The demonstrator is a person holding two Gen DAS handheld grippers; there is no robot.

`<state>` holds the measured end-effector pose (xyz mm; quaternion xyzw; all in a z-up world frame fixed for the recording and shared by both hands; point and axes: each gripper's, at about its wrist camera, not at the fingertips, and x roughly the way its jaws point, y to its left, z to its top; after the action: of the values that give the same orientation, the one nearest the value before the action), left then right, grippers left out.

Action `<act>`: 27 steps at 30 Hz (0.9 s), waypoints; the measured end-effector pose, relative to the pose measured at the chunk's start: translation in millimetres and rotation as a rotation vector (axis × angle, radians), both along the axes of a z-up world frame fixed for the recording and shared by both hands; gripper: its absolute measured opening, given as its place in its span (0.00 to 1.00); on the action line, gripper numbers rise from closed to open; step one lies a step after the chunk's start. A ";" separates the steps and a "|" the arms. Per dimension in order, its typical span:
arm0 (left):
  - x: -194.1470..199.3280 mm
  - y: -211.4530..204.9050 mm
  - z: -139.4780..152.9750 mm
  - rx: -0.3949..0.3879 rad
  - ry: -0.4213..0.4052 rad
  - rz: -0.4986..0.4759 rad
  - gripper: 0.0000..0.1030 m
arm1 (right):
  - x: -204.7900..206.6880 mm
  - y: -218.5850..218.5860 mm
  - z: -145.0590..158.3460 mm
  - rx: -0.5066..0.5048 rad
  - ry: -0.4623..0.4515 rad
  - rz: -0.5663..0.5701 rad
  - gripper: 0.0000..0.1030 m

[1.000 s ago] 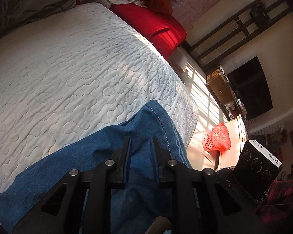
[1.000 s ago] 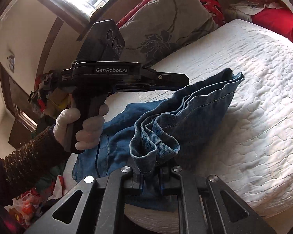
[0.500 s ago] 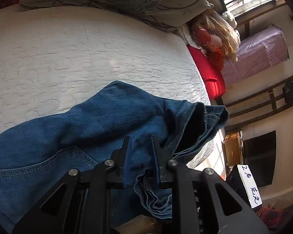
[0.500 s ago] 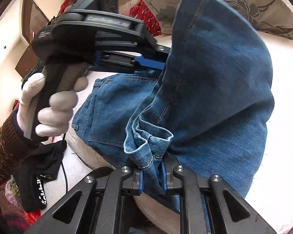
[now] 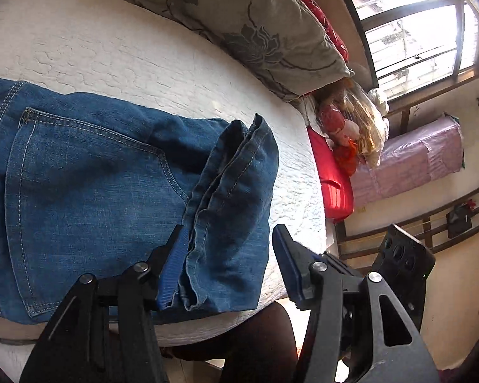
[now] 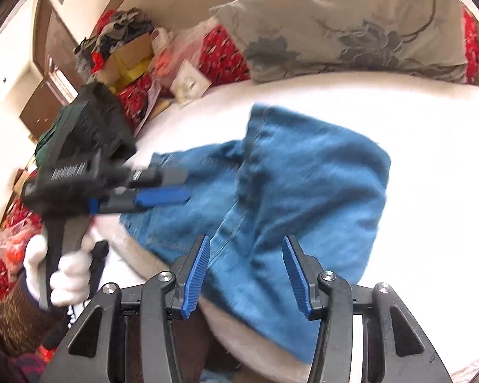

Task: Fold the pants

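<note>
Blue jeans (image 5: 89, 191) lie folded on the white quilted bed (image 5: 127, 54), back pocket up, with the leg hems (image 5: 236, 172) laid over the seat. My left gripper (image 5: 230, 265) hovers at the hem end; its jaws are opening, and the denim edge lies loose between them against the left pad (image 5: 172, 268). In the right wrist view the jeans (image 6: 303, 185) spread ahead of my right gripper (image 6: 246, 274). Its jaws are opening too, above the fold, and the pads press nothing. The left gripper (image 6: 156, 191) shows there, held by a white-gloved hand (image 6: 70, 274).
A grey flowered pillow (image 5: 258, 32) and a red patterned one lie at the head of the bed. A doll (image 5: 345, 127) and a red cushion (image 5: 332, 185) sit at the bed's far corner. Boxes and bags (image 6: 134, 54) are piled beside the bed.
Both grippers swung the leg hems across onto the seat of the jeans, then opened and let the denim go. It now rests on the bed.
</note>
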<state>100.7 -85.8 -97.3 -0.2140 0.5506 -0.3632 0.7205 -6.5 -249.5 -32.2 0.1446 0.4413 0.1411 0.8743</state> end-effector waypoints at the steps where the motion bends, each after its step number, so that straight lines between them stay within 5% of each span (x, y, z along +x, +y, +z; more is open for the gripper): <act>1: -6.4 -5.4 -3.0 -0.004 0.010 -0.001 0.57 | 10.9 -10.3 4.8 0.011 -0.011 -0.026 0.50; 4: -26.7 -17.9 -22.7 -0.036 0.092 -0.018 0.62 | 49.5 -31.7 11.1 0.037 -0.035 -0.067 0.50; 7: -36.4 -31.2 -49.4 0.086 0.116 0.003 0.62 | 96.7 -26.0 -4.4 0.052 0.005 -0.029 0.47; 8: -36.4 -34.1 -62.0 0.122 0.146 0.017 0.61 | 112.6 -19.4 -17.5 0.042 0.049 -0.002 0.48; 11: -38.6 -31.5 -83.3 0.061 0.249 0.052 0.61 | 146.5 7.2 -66.5 -0.047 0.256 0.082 0.47; 13: -39.8 -27.1 -79.2 0.054 0.252 0.055 0.61 | 148.2 15.0 -69.1 -0.105 0.272 0.134 0.49; 16: -47.2 -13.2 -65.1 0.010 0.246 0.079 0.62 | 136.6 -4.7 -38.0 0.006 0.201 0.177 0.48; 19: -50.7 -10.5 -52.7 -0.044 0.238 0.103 0.64 | 118.7 -43.7 -15.0 -0.013 0.141 0.130 0.61; 22: -48.7 -32.3 -46.5 -0.083 0.234 0.076 0.65 | 109.6 -80.7 -27.9 -0.096 0.174 0.042 0.65; 25: -44.7 -58.4 -47.0 -0.061 0.224 0.024 0.65 | 103.6 -104.7 -55.9 -0.073 0.221 -0.038 0.65; 27: -41.5 -80.2 -53.8 -0.021 0.224 -0.004 0.65 | 104.9 -109.8 -70.4 -0.023 0.221 -0.065 0.35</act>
<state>59.2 -166.0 -151.1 -0.2596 0.6243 -0.3439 0.6516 98.4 -359.3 -102.6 0.1636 0.5318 0.0907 0.8259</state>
